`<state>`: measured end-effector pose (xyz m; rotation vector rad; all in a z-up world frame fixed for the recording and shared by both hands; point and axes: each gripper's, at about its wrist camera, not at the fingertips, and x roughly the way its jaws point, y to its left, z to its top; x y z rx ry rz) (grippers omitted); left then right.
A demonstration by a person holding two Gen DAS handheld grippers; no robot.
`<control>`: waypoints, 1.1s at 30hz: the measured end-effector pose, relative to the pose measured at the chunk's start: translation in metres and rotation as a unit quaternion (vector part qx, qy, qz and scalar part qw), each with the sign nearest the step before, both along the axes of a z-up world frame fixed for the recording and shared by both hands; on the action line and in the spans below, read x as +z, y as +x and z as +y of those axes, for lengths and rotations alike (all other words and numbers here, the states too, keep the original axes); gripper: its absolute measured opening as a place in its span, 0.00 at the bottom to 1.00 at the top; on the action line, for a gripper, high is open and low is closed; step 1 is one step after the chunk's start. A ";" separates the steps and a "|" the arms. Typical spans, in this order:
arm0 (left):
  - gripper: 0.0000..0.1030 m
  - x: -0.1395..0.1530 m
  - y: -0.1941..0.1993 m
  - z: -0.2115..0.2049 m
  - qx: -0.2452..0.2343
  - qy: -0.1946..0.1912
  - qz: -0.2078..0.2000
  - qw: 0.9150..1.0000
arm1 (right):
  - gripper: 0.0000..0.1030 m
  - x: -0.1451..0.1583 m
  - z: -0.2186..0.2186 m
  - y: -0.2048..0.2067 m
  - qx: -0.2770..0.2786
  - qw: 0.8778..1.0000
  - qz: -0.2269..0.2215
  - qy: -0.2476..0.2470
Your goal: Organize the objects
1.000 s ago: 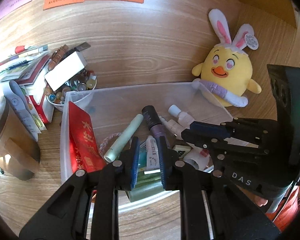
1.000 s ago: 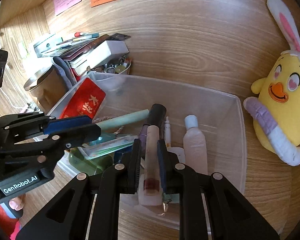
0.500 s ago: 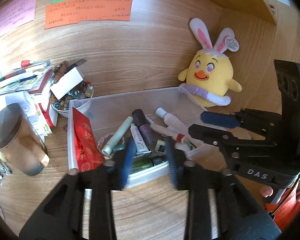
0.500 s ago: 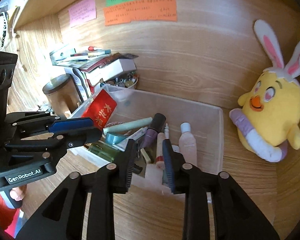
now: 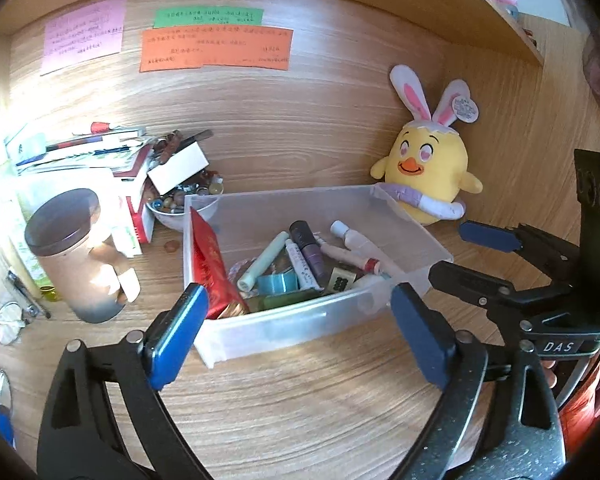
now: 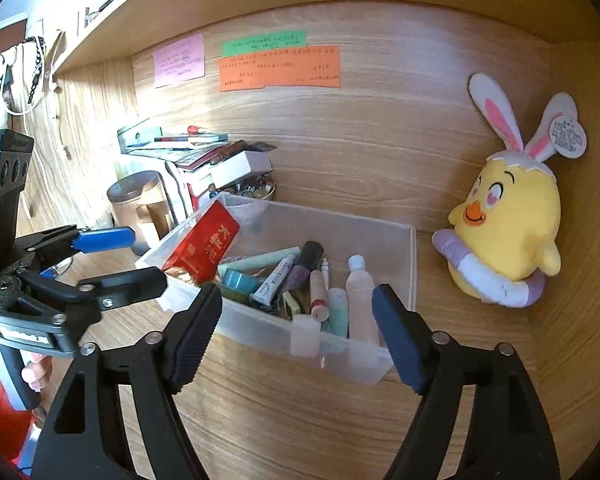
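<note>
Wood-grain panelling is seen behind a wooden worktop point(image 5: 300, 408), with pink, green and orange paper notes point(image 5: 216, 49) stuck to the back wall. On the worktop a clear plastic bin point(image 5: 284, 330) is set, its near wall facing both claws. Inside it are laid a red packet point(image 5: 210, 264) propped against the left wall, a pale green tube point(image 5: 262, 262), a dark purple tube point(image 5: 310, 252), a white printed tube point(image 5: 300, 266), a roll of blue tape point(image 5: 278, 283) and a pale pink bottle point(image 6: 360, 304) with a white cap. A yellow plush chick point(image 6: 508, 224) with rabbit ears is stood against the corner, just beside the bin's right end. To the left of the bin a frosted jar point(image 5: 74, 252) with a dark lid, a stack of books and papers point(image 5: 80, 152) and a small bowl of beads point(image 5: 180, 204) are found.

The left claw point(image 5: 300, 332) is spread wide in front of the bin; its jaws have just been opening and nothing is pinched between the blue pads. The right claw point(image 6: 298, 336) is likewise spread, its jaws having just been opening, with only the bin's near wall seen between the pads and nothing gripped. Each claw is visible in the other's view, held by a hand point(image 6: 32, 372).
</note>
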<state>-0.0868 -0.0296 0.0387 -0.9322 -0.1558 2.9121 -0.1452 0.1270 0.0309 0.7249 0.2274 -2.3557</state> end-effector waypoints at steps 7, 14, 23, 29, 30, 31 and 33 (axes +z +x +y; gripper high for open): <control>0.95 -0.008 0.013 0.003 0.000 -0.013 0.005 1.000 | 0.78 -0.013 0.005 0.008 -0.004 1.000 -0.011 -0.002; 0.95 -0.015 0.016 0.004 0.003 -0.009 0.002 1.000 | 0.78 -0.017 0.006 0.012 -0.007 1.000 -0.016 -0.002; 0.96 -0.016 0.019 0.002 0.005 -0.006 0.003 1.000 | 0.79 -0.016 0.007 0.015 -0.008 1.000 -0.015 -0.003; 0.96 -0.018 0.020 0.001 0.006 -0.003 0.001 1.000 | 0.79 -0.017 0.007 0.016 -0.007 1.000 -0.018 -0.004; 0.96 -0.018 0.020 0.001 0.006 -0.003 0.000 1.000 | 0.79 -0.017 0.007 0.016 -0.006 1.000 -0.020 -0.005; 0.96 -0.019 0.020 0.001 0.007 -0.003 -0.001 1.000 | 0.79 -0.018 0.007 0.016 -0.006 1.000 -0.021 -0.005; 0.96 -0.019 0.020 0.001 0.007 -0.001 -0.002 1.000 | 0.79 -0.018 0.006 0.017 -0.005 1.000 -0.021 -0.005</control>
